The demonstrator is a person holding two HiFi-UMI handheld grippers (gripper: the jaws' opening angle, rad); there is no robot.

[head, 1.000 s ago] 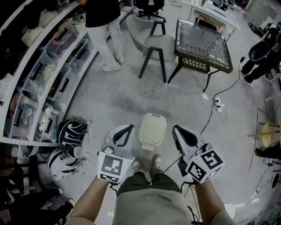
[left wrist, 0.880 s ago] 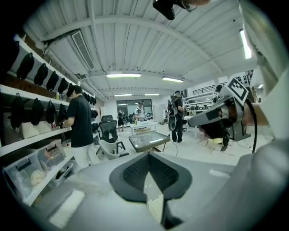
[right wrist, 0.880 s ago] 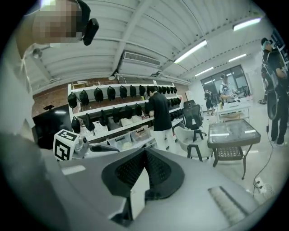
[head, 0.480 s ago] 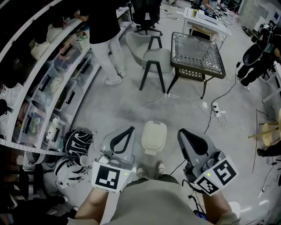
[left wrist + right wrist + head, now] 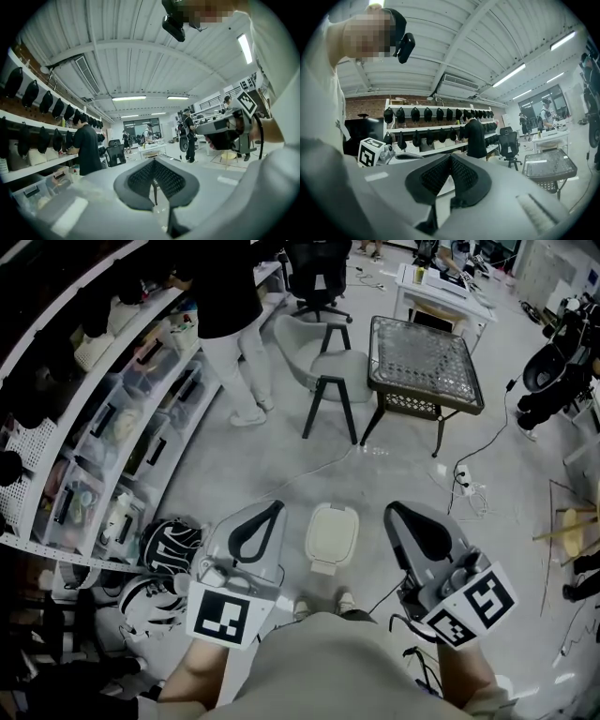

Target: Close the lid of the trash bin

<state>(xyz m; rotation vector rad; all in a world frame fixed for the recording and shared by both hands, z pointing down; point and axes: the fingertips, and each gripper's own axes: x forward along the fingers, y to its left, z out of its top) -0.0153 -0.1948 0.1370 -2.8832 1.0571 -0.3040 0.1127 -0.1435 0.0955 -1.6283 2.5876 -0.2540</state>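
Observation:
A small cream trash bin (image 5: 332, 534) stands on the grey floor just ahead of my feet, its lid lying flat on top. My left gripper (image 5: 269, 511) hangs to the bin's left and my right gripper (image 5: 396, 513) to its right, both well above the floor and touching nothing. In the left gripper view the left gripper (image 5: 153, 165) has its jaws pressed together with nothing held. The right gripper (image 5: 450, 161) looks the same in the right gripper view, tips meeting, empty. Both gripper cameras point out into the room, so neither shows the bin.
Curved white shelves (image 5: 89, 442) with storage boxes line the left. Black-and-white bags (image 5: 169, 545) lie at the lower left. A person (image 5: 230, 324) stands by the shelves. Ahead are a grey chair (image 5: 333, 367) and a glass-top table (image 5: 427, 357); cables and a power strip (image 5: 466, 474) trail right.
Both grippers have drawn back toward my body and now sit higher and larger in the head view. The bin stays where it was, lid flat throughout.

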